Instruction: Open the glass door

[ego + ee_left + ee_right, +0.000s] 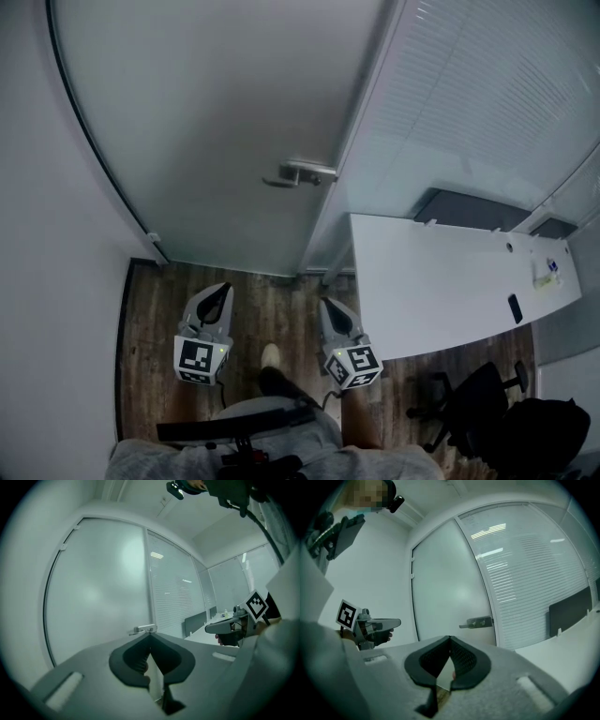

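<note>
Holding the left gripper (222,289) and the right gripper (326,303) side by side, low and about level, tips aimed at the frosted glass door (216,122) straight ahead of both. Pressed together tip to tip on each, nothing pinched between; probably kept that way for want of anything to grasp yet, with the approach as the step in hand. Well short of the lever handle (302,173), seen just above the closed tips in the left gripper view and above and a little right of them in the right gripper view; seemingly lined up so as to meet the lever head-on, likelier with the right gripper as the nearer of the two. Judged not yet opened, going by the door's handle-side edge lying flush beside the slatted partition (487,84) to the right of the jaws. Off to the right of the right gripper's jaws, well clear of the reach, a white desk (422,281) and a dark chair (473,394). Impossible to see through the frosted pane to anything behind. Unclear from here: swing direction, and any need for pressing the lever down. Cut off at the lower edge of the head view: most of the person, apart from a foot (270,355) and grey clothing (234,436) between the grippers over the wood floor (272,300).
</note>
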Demonstrator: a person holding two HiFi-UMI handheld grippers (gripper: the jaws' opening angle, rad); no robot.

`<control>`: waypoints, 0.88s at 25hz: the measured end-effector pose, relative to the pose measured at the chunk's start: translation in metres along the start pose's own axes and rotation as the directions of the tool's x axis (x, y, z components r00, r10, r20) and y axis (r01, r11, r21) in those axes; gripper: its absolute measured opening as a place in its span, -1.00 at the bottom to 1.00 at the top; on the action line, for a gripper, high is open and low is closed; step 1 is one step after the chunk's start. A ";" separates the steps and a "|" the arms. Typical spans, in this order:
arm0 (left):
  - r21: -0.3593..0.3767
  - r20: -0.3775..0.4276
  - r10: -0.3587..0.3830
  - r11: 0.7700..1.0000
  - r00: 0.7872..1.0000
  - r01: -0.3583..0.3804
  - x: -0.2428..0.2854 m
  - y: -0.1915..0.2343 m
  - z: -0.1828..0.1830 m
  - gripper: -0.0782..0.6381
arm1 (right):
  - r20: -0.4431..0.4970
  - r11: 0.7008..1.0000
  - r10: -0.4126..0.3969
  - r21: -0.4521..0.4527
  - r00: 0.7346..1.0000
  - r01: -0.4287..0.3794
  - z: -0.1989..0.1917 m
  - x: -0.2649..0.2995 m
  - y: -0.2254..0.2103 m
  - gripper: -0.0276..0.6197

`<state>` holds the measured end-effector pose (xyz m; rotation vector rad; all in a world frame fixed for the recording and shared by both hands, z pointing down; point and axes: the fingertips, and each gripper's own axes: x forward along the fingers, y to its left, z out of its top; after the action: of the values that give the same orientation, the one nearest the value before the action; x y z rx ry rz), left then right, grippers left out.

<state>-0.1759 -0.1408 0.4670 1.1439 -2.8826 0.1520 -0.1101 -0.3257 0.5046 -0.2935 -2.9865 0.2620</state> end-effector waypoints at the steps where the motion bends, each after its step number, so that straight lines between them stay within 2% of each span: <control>1: 0.002 -0.001 -0.004 1.000 1.000 0.004 0.008 0.002 0.001 -0.77 | -0.004 1.000 -0.004 0.001 1.000 0.004 0.001 0.005 -0.005 -0.91; 11: -0.002 -0.002 -0.054 0.999 0.999 0.054 0.088 0.023 0.001 -0.77 | -0.010 0.999 -0.049 0.000 0.999 0.049 0.014 0.056 -0.056 -0.91; 22: 0.027 -0.019 -0.066 0.997 0.998 0.066 0.150 0.038 0.002 -0.77 | -0.030 0.998 -0.060 0.019 0.998 0.061 0.018 0.096 -0.092 -0.91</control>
<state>-0.3112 -0.2152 0.4726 1.2342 -2.8315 0.1992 -0.2228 -0.3976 0.5144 -0.2027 -2.9557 0.2780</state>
